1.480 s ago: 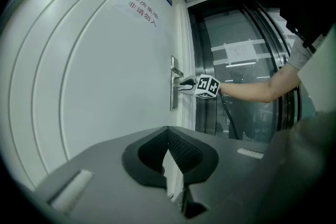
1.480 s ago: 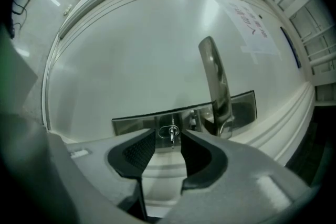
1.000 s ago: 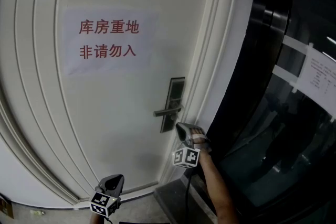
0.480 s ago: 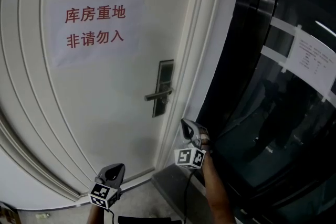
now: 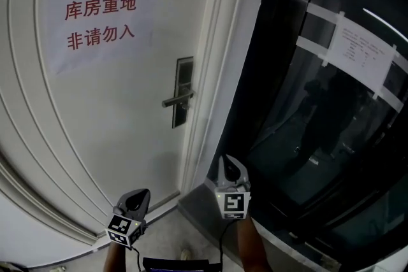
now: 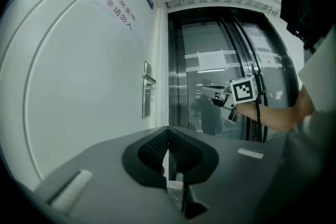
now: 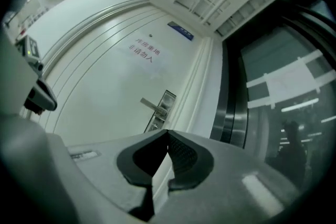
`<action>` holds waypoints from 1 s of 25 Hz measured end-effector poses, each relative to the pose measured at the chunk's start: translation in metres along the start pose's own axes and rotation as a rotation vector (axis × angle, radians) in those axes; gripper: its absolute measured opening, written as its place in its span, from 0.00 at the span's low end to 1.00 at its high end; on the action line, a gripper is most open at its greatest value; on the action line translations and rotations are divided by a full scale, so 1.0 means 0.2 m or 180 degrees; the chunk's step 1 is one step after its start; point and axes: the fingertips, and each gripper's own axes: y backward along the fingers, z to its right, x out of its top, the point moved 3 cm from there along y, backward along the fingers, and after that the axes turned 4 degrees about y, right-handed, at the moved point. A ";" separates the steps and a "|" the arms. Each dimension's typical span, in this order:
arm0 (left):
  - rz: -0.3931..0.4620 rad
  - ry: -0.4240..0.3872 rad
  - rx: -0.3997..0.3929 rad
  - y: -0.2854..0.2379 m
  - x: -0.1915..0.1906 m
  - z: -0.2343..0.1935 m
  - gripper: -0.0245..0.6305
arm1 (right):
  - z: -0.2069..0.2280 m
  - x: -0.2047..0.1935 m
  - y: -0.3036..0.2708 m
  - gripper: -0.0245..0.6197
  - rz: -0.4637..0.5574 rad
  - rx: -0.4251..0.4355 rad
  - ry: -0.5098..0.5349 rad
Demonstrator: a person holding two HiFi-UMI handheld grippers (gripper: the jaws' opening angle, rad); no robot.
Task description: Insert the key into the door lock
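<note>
Head view: both grippers sit low, well apart from the door lock (image 5: pixel 184 73) on the door (image 5: pixel 127 137), plate behind the lever handle (image 5: pixel 175 100). Step looks like approach, insertion not begun. Jaws of left gripper (image 5: pixel 136 197) clenched, right gripper (image 5: pixel 227 167) clenched too. No key made out in either, so its place is unclear. Next move: raise a gripper to lock height. Paper sign (image 5: pixel 99 22) upper left, dark glass panels (image 5: pixel 331 137) on the right. Nothing blocks the lock.

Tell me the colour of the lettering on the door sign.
Red, on a white sign; clearest in head view.
</note>
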 end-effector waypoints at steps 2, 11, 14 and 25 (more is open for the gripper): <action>0.0003 -0.0003 -0.0077 0.00 0.00 0.02 0.04 | 0.01 0.00 0.09 0.04 -0.0046 -0.0077 -0.0248; -0.0018 0.0006 -0.0418 0.02 -0.01 0.13 0.04 | 0.02 -0.04 0.46 0.04 -0.0179 -0.0369 -0.1171; -0.0049 0.0045 -0.0494 0.04 -0.02 0.15 0.04 | -0.02 -0.03 0.56 0.04 -0.0241 -0.0416 -0.1185; -0.0041 0.0048 -0.0792 0.10 -0.07 0.29 0.04 | -0.19 -0.07 0.92 0.04 -0.0469 -0.0572 -0.1455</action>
